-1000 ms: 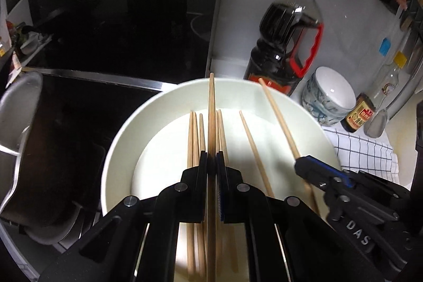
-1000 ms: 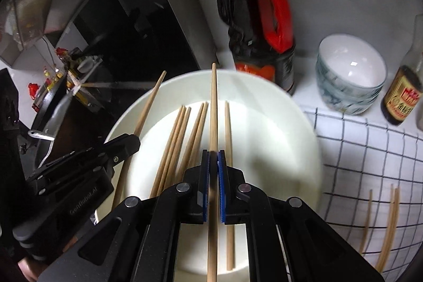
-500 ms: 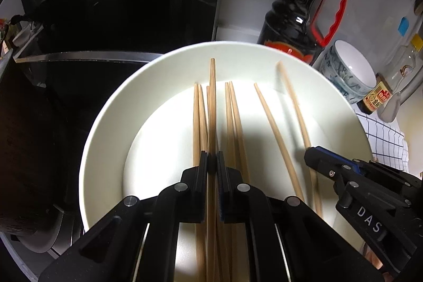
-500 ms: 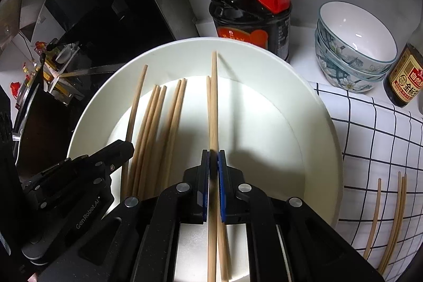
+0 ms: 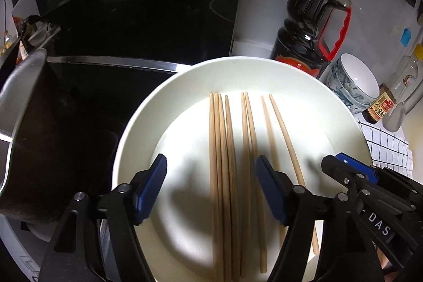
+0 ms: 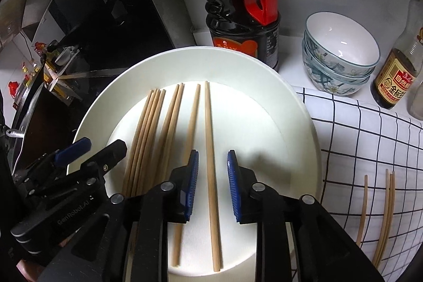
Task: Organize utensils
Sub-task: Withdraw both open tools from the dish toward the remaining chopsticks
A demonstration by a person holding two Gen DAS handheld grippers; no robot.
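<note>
Both grippers hover over the big white plate (image 6: pixel 296 123) by the stove edge of the counter. The left gripper (image 5: pixel 211 186) has its jaws opening, already wide, with a bunch of wooden chopsticks (image 5: pixel 224 149) lying flat on the plate between and under the pads, none pinched. The right gripper (image 6: pixel 211 184) is opening too, but the gap is narrow; one chopstick (image 6: pixel 210 139) lies loose on the plate right between its blue pads (image 6: pixel 234 184), touching neither. Three more chopsticks (image 6: pixel 386 205) sit on the checked cloth (image 6: pixel 370 139) off the plate's right side. Soy sauce bottle (image 6: pixel 243 25) and stacked bowls (image 6: pixel 341 57) stand behind the plate, near the wall.
</note>
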